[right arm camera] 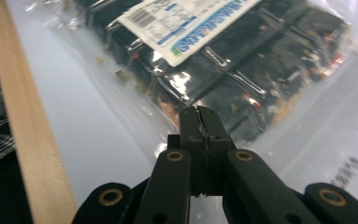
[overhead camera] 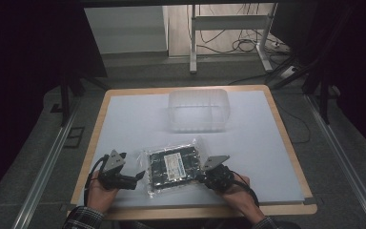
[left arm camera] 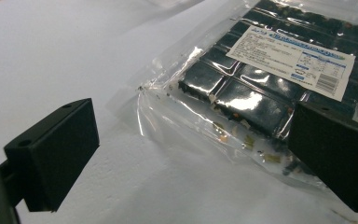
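A clear plastic bag [overhead camera: 174,166] of dark square blocks with a white label lies flat near the table's front edge. My left gripper [overhead camera: 139,178] sits at the bag's left side, open wide. In the left gripper view the bag's [left arm camera: 261,93] clear corner lies between the two jaws of my left gripper [left arm camera: 191,158], and the right jaw rests over the bag's edge. My right gripper [overhead camera: 201,174] is at the bag's right side. In the right gripper view my right gripper [right arm camera: 199,114] is shut, its tips pinched on the film at the edge of the bag [right arm camera: 242,70].
A clear empty plastic container [overhead camera: 199,110] stands at the back middle of the white table [overhead camera: 267,157]. The wooden front rim [right arm camera: 18,116] runs close beside my right gripper. Plaid sleeves [overhead camera: 83,219] come in from the bottom.
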A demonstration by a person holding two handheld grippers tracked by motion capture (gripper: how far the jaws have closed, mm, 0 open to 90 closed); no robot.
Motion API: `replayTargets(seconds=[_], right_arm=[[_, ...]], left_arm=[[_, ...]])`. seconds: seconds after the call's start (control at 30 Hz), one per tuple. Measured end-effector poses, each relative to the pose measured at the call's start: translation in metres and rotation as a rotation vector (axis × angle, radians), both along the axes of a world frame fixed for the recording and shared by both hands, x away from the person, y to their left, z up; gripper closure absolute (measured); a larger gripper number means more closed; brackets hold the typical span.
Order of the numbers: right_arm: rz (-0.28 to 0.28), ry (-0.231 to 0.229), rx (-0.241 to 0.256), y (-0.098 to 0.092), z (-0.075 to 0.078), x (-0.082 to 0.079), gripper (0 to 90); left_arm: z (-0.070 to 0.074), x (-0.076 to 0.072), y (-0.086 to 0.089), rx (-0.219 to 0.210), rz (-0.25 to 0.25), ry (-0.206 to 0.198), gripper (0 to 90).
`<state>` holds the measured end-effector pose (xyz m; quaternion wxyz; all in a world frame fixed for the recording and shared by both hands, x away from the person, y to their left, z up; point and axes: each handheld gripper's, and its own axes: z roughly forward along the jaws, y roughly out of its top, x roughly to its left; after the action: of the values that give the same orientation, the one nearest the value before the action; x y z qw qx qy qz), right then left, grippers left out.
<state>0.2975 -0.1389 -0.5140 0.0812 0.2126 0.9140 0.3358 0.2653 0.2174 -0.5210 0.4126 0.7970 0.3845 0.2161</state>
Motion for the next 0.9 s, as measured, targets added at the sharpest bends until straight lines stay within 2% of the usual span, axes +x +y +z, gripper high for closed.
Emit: replayTargets(seconds=[0.5,0.6,0.8,0.9], right_arm=[[-0.099,-0.065,0.012,-0.009,0.0,0.024,89.1],[-0.112,-0.061,0.015,-0.009,-0.001,0.027,89.1],[-0.091,-0.06,0.03,-0.009,0.004,0.024,88.9],[-0.1,-0.062,0.05,-0.012,0.009,0.024,86.4]], left_arm=[[0.0,0.001,-0.001,0.011,-0.003,0.003,1.9],[0.0,0.001,-0.001,0.014,-0.005,0.003,2.0],[0.0,0.001,-0.001,0.013,-0.007,0.004,2.1],[0.0,0.001,-0.001,0.011,-0.007,0.003,2.2]])
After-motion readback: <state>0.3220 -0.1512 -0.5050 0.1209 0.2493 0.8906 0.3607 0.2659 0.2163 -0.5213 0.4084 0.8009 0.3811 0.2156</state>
